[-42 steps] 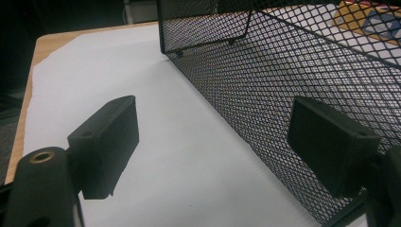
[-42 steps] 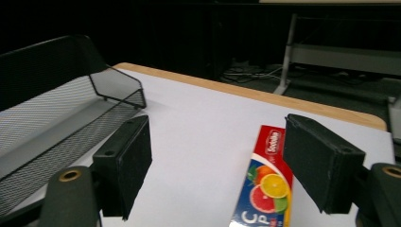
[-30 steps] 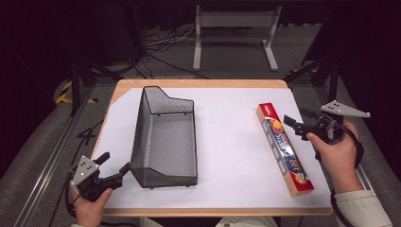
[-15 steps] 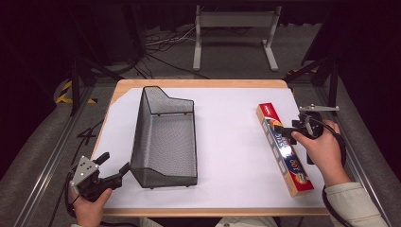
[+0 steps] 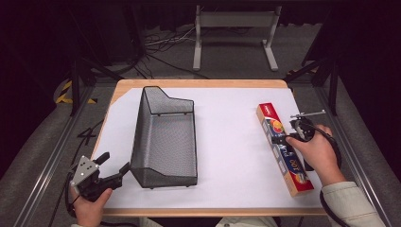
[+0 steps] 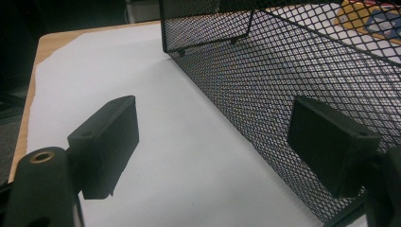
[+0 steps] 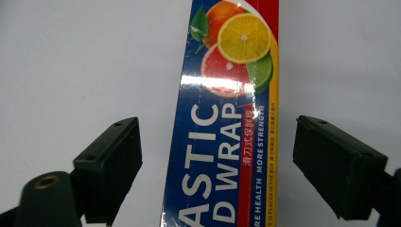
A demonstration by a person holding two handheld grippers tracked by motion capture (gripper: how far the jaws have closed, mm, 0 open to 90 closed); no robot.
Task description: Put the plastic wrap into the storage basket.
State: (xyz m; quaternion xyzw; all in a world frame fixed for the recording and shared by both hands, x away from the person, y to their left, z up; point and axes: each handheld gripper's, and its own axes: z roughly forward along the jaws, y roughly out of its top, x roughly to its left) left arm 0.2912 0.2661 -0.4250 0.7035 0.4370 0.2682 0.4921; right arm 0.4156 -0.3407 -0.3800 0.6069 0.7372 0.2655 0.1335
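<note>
Right hand-held gripper (image 5: 289,133), seen from the high view, hangs over the plastic wrap box (image 5: 283,147) at the right side of the bench (image 5: 236,142). The box lies flat on the white sheet, its long axis running from the far edge toward the person and slanting slightly right as it comes nearer, red end cap pointing away. The left hand-held gripper (image 5: 115,163) sits at the near left corner, jaws apart, just beside the black wire mesh basket (image 5: 165,137).

The left gripper view shows that gripper's two jaws spread wide, one over bare sheet, the other against the basket's mesh wall (image 6: 293,71); contact cannot be told.

The right gripper view shows the jaws apart, straddling the box (image 7: 222,123) across its width, the citrus print toward the top. The box sits nearer the left jaw, so closing off-centre could likely shove or twist it. A grip this far from the middle of so long a box might let the far end droop or slip.
</note>
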